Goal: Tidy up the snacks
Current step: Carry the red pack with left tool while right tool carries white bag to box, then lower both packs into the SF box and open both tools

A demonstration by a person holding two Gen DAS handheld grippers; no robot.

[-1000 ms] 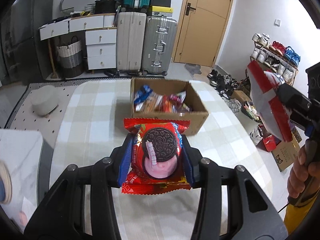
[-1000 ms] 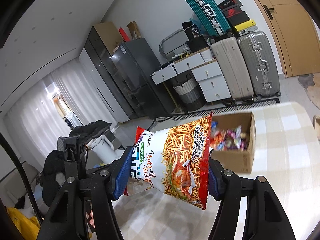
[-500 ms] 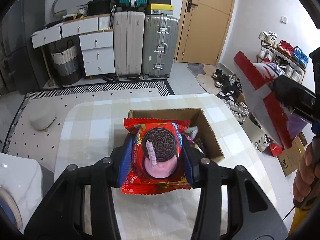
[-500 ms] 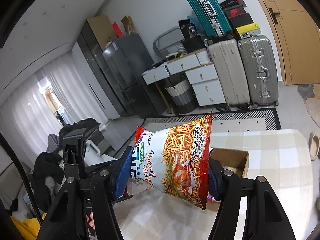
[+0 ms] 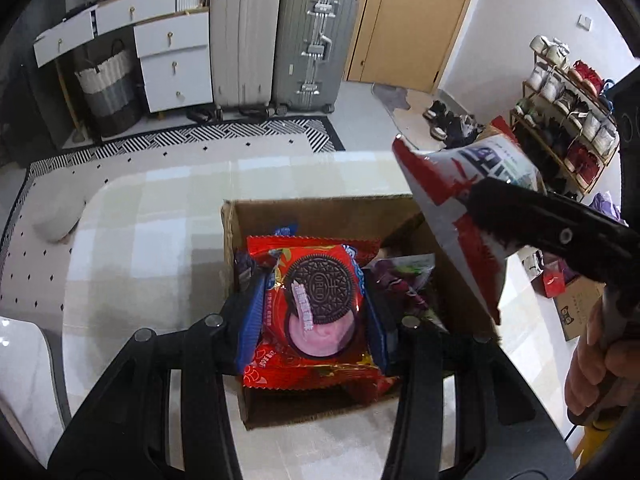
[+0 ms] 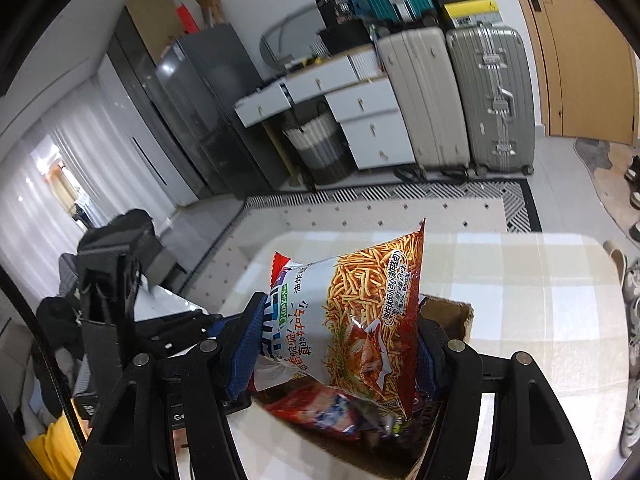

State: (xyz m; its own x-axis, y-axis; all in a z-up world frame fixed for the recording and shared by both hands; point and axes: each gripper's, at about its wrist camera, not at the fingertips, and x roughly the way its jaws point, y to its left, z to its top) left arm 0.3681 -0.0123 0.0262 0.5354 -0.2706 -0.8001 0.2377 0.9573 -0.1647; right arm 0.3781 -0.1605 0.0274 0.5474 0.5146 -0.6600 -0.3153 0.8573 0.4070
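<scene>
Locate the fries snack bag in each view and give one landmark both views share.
Left wrist: fries snack bag at right, over the cardboard box, clamped by the right gripper.
Right wrist: centre, between the pads, above the box.
Shared landmark: silver suitcase beside the door.

The left wrist camera sits just behind the left gripper [image 5: 316, 312] and looks steeply down along its fingers into the box [image 5: 320, 212], which is very near, with the far wall, suitcases [image 5: 316, 40] and door [image 5: 404, 20] beyond. The right wrist camera rides behind the right gripper [image 6: 340, 344], tilted less steeply and facing the far left corner of the room. Both views share the box [image 6: 448, 316], the checked worktop [image 6: 520, 280], the suitcases [image 6: 492, 96] and the drawers [image 6: 368, 120]. Each view catches the other gripper at its edge, though in the right view it is dark and probably only partly seen.
</scene>
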